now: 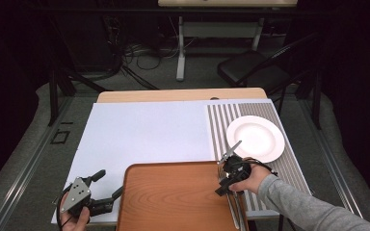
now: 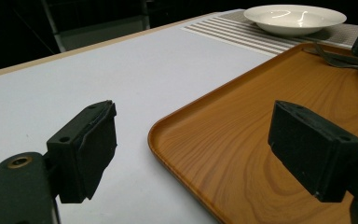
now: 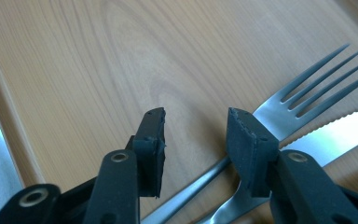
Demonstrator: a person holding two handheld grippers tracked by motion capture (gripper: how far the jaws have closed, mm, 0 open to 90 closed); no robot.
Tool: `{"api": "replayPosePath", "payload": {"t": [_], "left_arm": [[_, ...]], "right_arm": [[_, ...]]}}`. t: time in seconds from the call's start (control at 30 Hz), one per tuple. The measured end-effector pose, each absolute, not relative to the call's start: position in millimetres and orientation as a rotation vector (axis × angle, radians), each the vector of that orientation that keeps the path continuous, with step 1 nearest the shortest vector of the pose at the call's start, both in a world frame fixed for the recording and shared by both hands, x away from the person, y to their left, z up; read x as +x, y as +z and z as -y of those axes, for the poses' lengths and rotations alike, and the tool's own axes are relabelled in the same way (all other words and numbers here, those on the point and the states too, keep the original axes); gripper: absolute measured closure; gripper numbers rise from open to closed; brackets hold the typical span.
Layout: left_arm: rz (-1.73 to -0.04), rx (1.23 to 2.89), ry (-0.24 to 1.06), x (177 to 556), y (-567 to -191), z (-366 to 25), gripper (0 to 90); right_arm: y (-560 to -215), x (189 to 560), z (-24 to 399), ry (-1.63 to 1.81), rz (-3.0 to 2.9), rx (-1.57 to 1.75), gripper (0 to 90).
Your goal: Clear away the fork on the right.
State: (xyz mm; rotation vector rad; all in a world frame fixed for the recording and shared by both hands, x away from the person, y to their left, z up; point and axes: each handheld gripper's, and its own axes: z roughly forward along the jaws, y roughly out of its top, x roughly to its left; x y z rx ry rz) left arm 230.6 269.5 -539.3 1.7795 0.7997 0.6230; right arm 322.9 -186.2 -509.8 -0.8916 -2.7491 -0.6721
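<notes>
Cutlery, a fork [image 3: 307, 88] and serrated knife [image 3: 349, 130], lies side by side along the wooden tray's [image 1: 173, 202] right edge, just below the right gripper [image 3: 196, 135], whose parted jaws hold nothing, while the left gripper [image 2: 191, 144] waits open beside the tray's left rim.

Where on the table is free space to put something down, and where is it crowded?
Free: the white mat between the striped mat and the left tongs, and most of the tray. Crowded: the tray's right edge, with fork, knife and right tongs.
</notes>
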Motion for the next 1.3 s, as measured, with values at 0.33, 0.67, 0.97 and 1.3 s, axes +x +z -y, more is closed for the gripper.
{"api": "replayPosePath", "payload": {"t": [0.33, 0.67, 0.97, 1.3], "left_arm": [[-0.8, 1.78, 0.623, 230.8, -539.4, -269.4, 15.7], [-0.804, 1.778, 0.621, 230.7, -539.6, -269.6, 15.7], [-0.805, 1.778, 0.622, 230.1, -539.5, -269.9, 15.6], [-0.805, 1.779, 0.621, 230.8, -539.6, -269.3, 15.7]], "right_arm": [[-505.6, 322.4, 186.9, -0.681, 2.752, -0.871, 51.3], [-497.9, 324.4, 193.5, -0.707, 2.756, -0.907, 40.7], [-489.6, 324.1, 200.0, -0.743, 2.859, -0.913, 14.9], [-481.5, 325.1, 212.0, -0.793, 2.873, -0.954, 8.2]]}}
